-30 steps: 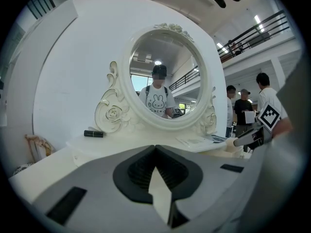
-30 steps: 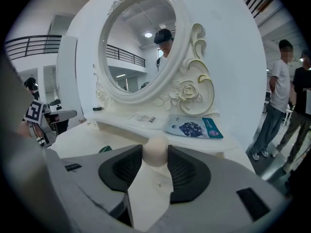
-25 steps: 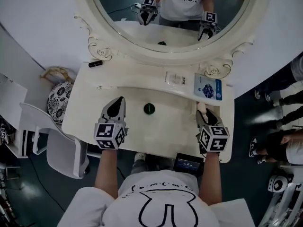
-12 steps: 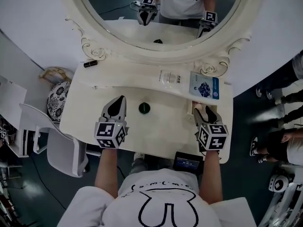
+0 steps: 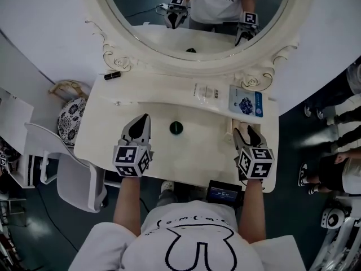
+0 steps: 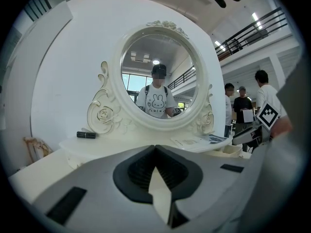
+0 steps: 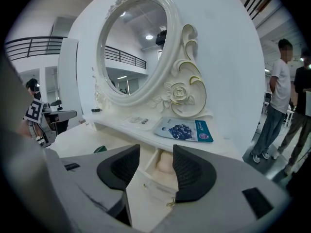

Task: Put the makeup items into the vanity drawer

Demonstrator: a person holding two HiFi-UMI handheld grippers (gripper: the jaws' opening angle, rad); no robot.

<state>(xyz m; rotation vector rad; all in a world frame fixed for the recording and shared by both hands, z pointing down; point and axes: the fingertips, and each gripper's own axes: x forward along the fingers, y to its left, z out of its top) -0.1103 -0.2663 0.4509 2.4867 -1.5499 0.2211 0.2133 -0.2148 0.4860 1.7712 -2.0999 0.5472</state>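
Two grippers: one in each of the person's hands, held low over a cream vanity table (image 5: pixel 192 157) that stands before a round mirror (image 5: pixel 146 4).
Far left, upper shelf: a black lipstick tube (image 5: pixel 112 75) lies on its side, well apart from both claws.
Left gripper (image 5: pixel 144 121): clenched, its jaw tips meeting on nothing, above the tabletop.
Centre: a dark green round item (image 5: pixel 176 128) sits on the tabletop near the left gripper, to its right and not touching it.
Shelf, right of centre: a clear flat packet (image 5: pixel 207 91), with a blue sachet (image 5: pixel 247 101) just beside it.
Right gripper (image 5: pixel 245 132): its jaws are opening, standing apart and pressing on nothing.
Drawer (image 7: pixel 148 186): pulled open at the right gripper's tips, below the blue sachet.
Inside the drawer: a pale round puff (image 7: pixel 166 163), seen between the jaws but beyond them, untouched.
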